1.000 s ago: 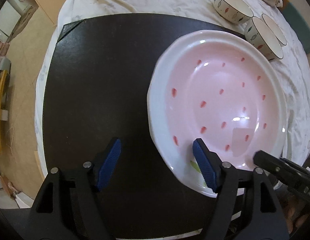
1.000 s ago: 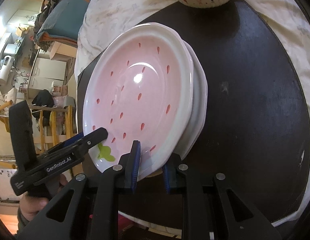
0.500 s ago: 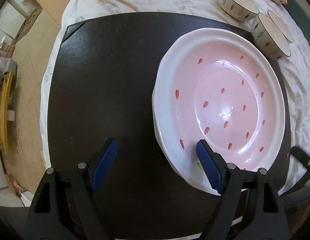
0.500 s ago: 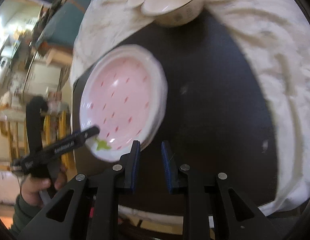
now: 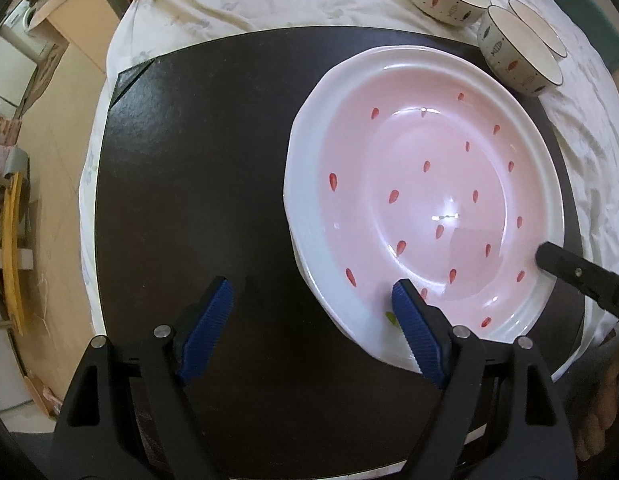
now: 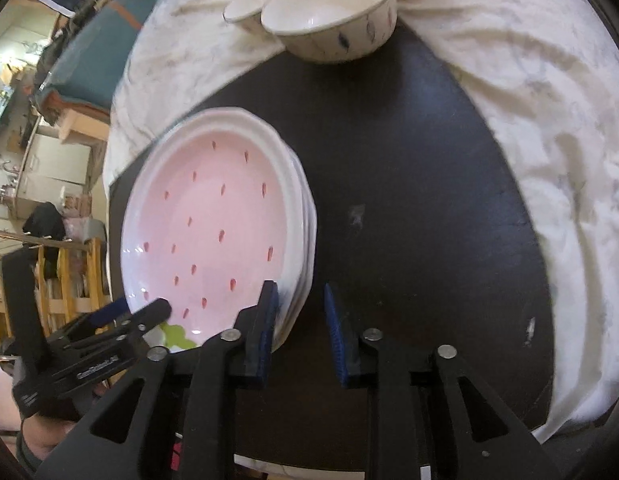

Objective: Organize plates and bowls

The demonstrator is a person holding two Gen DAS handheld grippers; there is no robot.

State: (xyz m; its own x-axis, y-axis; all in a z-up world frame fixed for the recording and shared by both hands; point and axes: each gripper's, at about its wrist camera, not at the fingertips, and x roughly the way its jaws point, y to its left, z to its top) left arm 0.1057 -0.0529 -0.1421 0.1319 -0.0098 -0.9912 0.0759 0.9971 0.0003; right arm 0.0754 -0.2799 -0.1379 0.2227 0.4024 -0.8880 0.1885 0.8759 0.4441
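Pink strawberry plate (image 6: 213,236) | tops a plate stack on the dark mat (image 6: 409,200) | likely glazed, slippery, heavy, breakable: pinch the rim | left gripper (image 5: 309,320) wide, empty | right gripper (image 6: 299,320) opening, nothing between | bowls (image 5: 517,56) beyond

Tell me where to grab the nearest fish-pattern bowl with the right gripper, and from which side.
Grip the bowl by its rim, one finger inside and one outside the wall. It stands upright, open and empty at the mat's far edge, so come from above at its near rim, which faces the right gripper. Another bowl crowds its left side; probably avoid that side. The gripper's jaws are opening, with nothing between them.
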